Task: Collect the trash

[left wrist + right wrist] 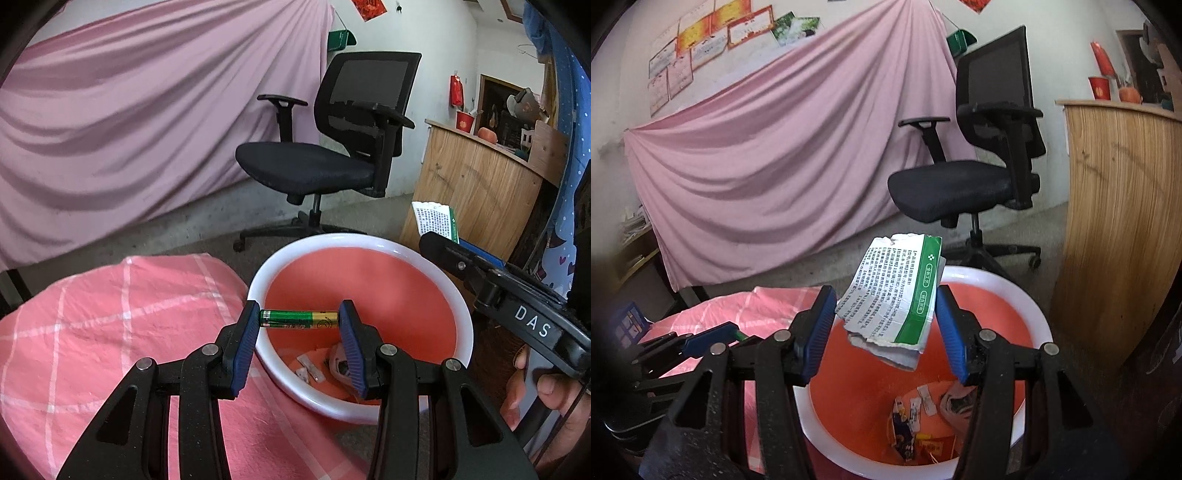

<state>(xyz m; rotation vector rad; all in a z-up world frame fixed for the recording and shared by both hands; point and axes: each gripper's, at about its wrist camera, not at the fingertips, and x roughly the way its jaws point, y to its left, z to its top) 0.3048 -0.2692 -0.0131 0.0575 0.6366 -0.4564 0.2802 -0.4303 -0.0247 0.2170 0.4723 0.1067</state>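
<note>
My left gripper is shut on a green and gold battery, held crosswise by its ends over the red bin with a white rim. My right gripper is shut on a torn white and green medicine box, held above the same bin. The box also shows in the left wrist view, clamped at the tip of the right gripper. Wrappers and paper scraps lie at the bin's bottom. The left gripper shows at the left of the right wrist view.
A pink checked cloth covers the surface left of the bin. A black office chair stands behind on the grey floor. A wooden counter is close on the right. A pink drape hangs at the back.
</note>
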